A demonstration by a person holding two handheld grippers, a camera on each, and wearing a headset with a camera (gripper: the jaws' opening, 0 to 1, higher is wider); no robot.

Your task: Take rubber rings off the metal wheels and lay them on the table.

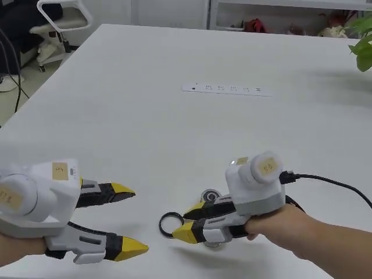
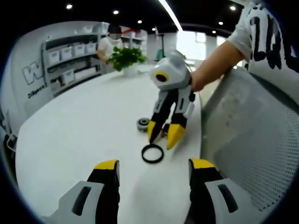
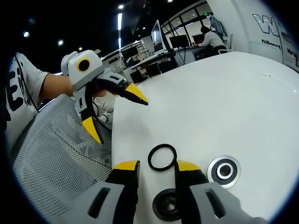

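Observation:
A loose black rubber ring (image 1: 170,224) lies flat on the white table (image 1: 174,128), just ahead of my right gripper (image 1: 188,221), which is open with nothing between its fingers. In the right gripper view the ring (image 3: 162,157) sits right past that gripper's tips (image 3: 156,165). A silver metal wheel (image 3: 224,171) lies to the right, and a darker wheel (image 3: 166,203) lies low between the jaws. One wheel (image 1: 210,196) shows behind the right gripper. My left gripper (image 1: 131,220) is open and empty, pointing at the ring (image 2: 153,153) from a short distance.
A white power strip (image 1: 226,89) lies mid-table. A black cable (image 1: 325,181) trails right from the right gripper. A plant (image 1: 363,46) stands at the far right and an office chair (image 1: 58,23) at the far left. A mesh chair back (image 2: 247,140) is beside the table edge.

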